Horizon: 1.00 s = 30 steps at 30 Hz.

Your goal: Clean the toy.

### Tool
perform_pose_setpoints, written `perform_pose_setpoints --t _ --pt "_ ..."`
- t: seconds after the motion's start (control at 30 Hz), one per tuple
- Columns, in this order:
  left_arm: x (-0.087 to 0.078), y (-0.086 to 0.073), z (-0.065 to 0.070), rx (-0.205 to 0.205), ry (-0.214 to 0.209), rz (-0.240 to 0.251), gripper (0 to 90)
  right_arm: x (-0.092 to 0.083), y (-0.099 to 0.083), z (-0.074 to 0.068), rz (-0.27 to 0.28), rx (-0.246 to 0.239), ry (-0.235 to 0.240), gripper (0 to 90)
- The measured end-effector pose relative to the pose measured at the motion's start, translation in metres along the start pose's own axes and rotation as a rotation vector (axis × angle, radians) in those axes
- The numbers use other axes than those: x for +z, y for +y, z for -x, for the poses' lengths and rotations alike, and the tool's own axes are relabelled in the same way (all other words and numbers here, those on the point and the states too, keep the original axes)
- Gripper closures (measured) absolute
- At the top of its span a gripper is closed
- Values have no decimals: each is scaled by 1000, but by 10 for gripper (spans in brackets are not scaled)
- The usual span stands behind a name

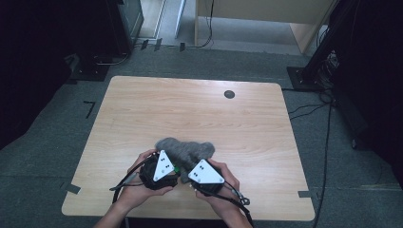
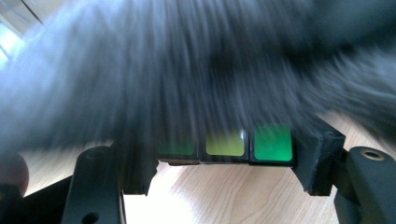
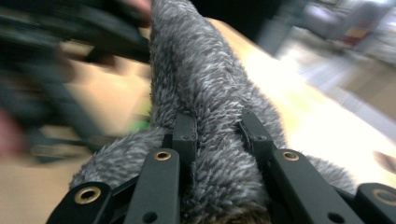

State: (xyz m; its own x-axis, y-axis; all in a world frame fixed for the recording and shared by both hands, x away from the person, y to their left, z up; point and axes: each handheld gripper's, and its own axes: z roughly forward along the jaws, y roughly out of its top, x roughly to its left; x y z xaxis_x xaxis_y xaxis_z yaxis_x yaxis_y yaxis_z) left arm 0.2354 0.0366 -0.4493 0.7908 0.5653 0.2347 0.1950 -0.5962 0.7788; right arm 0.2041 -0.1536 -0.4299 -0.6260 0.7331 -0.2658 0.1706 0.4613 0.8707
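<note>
The left gripper (image 2: 224,154) clamps a green-faced cube (image 2: 273,142) while the right gripper (image 3: 219,135) pinches the grey furry cloth (image 3: 205,79) above the worktop (image 1: 190,109).

High view: the furry grey cloth (image 1: 186,151) lies partly hidden behind the two hands and their grey plates; the green-faced cube (image 1: 176,167) shows as a sliver only. Left gripper view: the cloth (image 2: 187,70) is motion-blurred and covers the cube's (image 2: 233,142) upper part. Right gripper view: the left hand-held gripper (image 3: 70,42) is blurred, and the cloth's (image 3: 205,93) near end is cut off at the bottom edge.
</note>
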Motion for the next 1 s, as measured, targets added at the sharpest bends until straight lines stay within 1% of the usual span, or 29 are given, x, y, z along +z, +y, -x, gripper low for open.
perform_pose_setpoints --t 0.07,0.1,0.13,0.17,0.2,0.23,0.27,0.3,0.33,0.37,0.4,0.43,0.47,0.5,0.53,0.57,0.6,0.63,0.67,0.7,0.73,0.77,0.8,0.83,0.87,0.93,1.0 --pt "1 -2 0 1 -3 5 346 -2 -2 10 -21 45 -49 732" --pt "2 -2 -1 0 1 4 346 -4 -2 11 -22 56 -60 732" --pt "3 -3 -1 -4 1 4 346 -6 0 10 -4 60 -47 731" --pt "3 -3 -1 -10 -5 6 346 -9 2 6 24 61 -7 730" --pt "3 -3 -1 -14 -9 11 346 -10 5 1 52 51 42 729" --pt "3 -3 -1 -15 -10 17 346 -10 8 -7 58 35 82 728" --pt "2 -3 -1 -18 -13 31 346 -9 9 -12 51 18 102 728" --pt "0 -2 -1 -21 -11 40 346 -6 10 -19 25 -8 112 728" --pt "-1 -2 -1 -21 -7 46 347 -4 9 -21 17 -29 100 728" --pt "-1 -2 -2 -24 -3 51 347 -3 7 -18 16 -23 94 728" --pt "-2 -3 -2 -26 -3 51 347 -3 6 -12 12 5 92 730" --pt "-2 -3 -3 -27 -2 53 347 -3 5 -4 10 28 69 731" --pt "-2 -4 -4 -26 0 51 347 -4 4 1 0 42 38 731" --pt "-3 -4 -5 -31 -6 53 347 -5 2 8 -9 62 4 731" --pt "-3 -4 -5 -32 -6 59 347 -7 1 13 -15 87 -16 731" --pt "-3 -4 -5 -31 -6 64 347 -10 1 16 -9 116 -26 730" --pt "-3 -4 -5 -30 -10 68 347 -12 2 16 9 125 -18 729" --pt "-4 -4 -5 -28 -13 73 347 -14 4 14 36 124 13 728" --pt "-4 -3 -4 -24 -14 79 347 -15 6 10 64 121 62 726" --pt "-5 -3 -4 -24 -20 87 347 -16 9 4 79 114 119 724" --pt "-6 -3 -3 -26 -24 98 347 -14 11 -1 82 90 161 723" --pt "-7 -2 -3 -29 -24 106 347 -13 12 -5 62 72 169 722" --pt "-7 -2 -4 -31 -25 111 348 -11 11 -6 50 55 152 723" --pt "-8 -3 -5 -26 -23 103 347 -10 9 -3 51 55 146 727" --pt "-8 -4 -5 -29 -24 105 348 -10 7 3 50 88 144 729" --pt "-9 -5 -8 -42 -28 115 348 -11 2 18 27 128 67 730" --pt "-12 -6 -12 -62 -43 142 347 -15 -3 34 17 190 0 730"
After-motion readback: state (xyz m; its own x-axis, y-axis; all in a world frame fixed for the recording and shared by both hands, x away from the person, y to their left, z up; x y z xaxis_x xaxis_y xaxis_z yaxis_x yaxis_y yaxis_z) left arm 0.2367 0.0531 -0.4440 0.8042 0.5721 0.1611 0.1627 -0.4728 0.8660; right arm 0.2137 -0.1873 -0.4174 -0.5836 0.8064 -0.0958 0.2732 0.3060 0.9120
